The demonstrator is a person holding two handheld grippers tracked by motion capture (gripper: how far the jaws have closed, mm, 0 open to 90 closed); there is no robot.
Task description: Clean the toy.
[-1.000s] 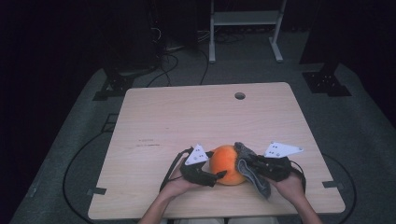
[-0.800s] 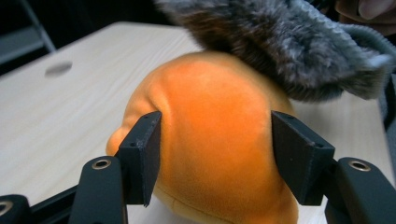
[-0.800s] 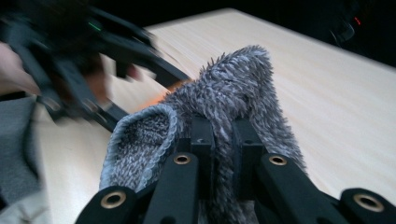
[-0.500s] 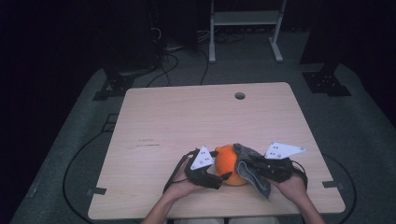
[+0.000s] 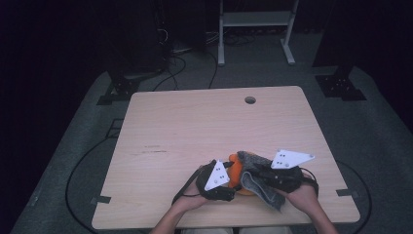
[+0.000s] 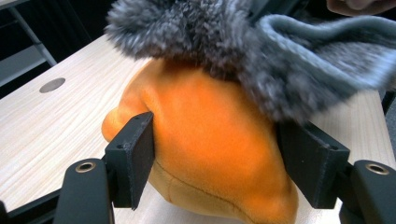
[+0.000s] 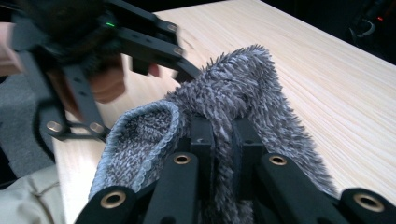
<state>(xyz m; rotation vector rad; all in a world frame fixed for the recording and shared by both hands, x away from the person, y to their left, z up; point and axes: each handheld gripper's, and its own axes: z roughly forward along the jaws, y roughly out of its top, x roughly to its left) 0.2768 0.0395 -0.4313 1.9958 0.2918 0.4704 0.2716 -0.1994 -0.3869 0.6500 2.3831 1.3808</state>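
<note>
My left gripper (image 5: 229, 181) sits at the table's (image 5: 195, 126) near edge, jaws just closing, now pressed on either side of the orange plush toy (image 6: 210, 140). The toy rests on the wood between both grippers. Right of it, my right gripper (image 7: 223, 135) is clamped tight on the grey fuzzy cloth (image 7: 243, 88), which drapes over the toy's top and hides it. Far side: cable hole (image 5: 250, 100), white rack legs (image 5: 221, 34).
</note>
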